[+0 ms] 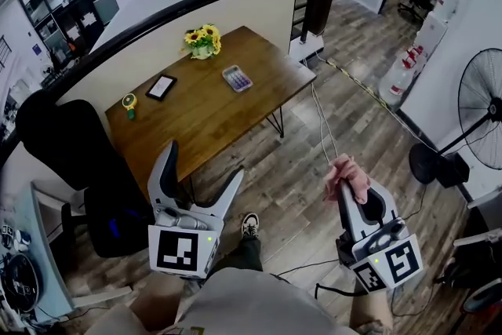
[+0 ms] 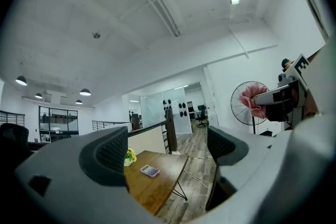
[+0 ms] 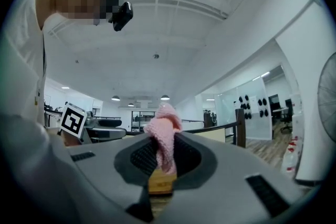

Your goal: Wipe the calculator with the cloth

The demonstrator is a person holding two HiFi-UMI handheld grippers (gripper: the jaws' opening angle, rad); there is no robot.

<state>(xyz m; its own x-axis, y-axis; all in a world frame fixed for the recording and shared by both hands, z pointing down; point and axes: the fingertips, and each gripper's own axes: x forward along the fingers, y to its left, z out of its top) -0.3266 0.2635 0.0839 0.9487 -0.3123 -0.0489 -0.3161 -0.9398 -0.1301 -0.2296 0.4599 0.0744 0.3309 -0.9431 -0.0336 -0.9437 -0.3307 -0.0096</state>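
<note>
Looking down in the head view, the calculator (image 1: 237, 78) is being shown on the far half of the wooden table (image 1: 196, 125), well apart from both grippers and beyond the left gripper (image 1: 205, 161), whose jaws are being held wide apart and empty. Bare tabletop is lying all round it, with the flowers (image 1: 202, 41) near and the table's right edge close by. Its long axis is running diagonally, upper left to lower right. In the left gripper view it is being framed, far off, between the open jaws. In the right gripper view the pink cloth (image 3: 164, 136) is being pinched by the right gripper (image 3: 161, 160), jaws closed on it.
</note>
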